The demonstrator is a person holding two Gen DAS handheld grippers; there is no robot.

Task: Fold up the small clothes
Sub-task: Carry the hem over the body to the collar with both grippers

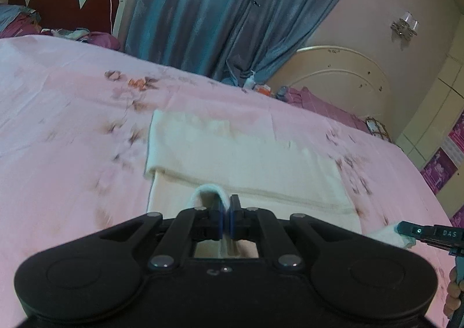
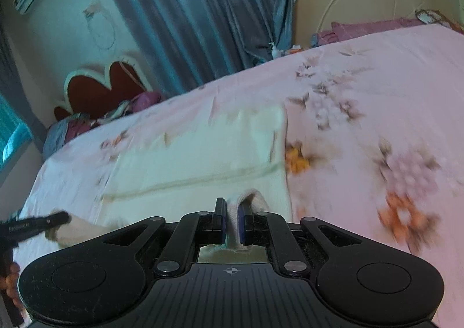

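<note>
A cream-white small garment lies spread on the pink floral bedsheet, with a fold line across its near part. My left gripper is shut on the garment's near edge, a loop of cloth bulging up beside the fingers. In the right wrist view the same garment runs away from me, and my right gripper is shut on another bit of its near edge, cloth pinched between the pads. Each gripper shows at the edge of the other's view, holding a corner: the right gripper and the left gripper.
The bed fills most of both views. A red heart-shaped headboard with pillows and bedding stands at one end, a cream arched headboard at the other. Blue curtains hang behind the bed. A person's hand shows at the right edge.
</note>
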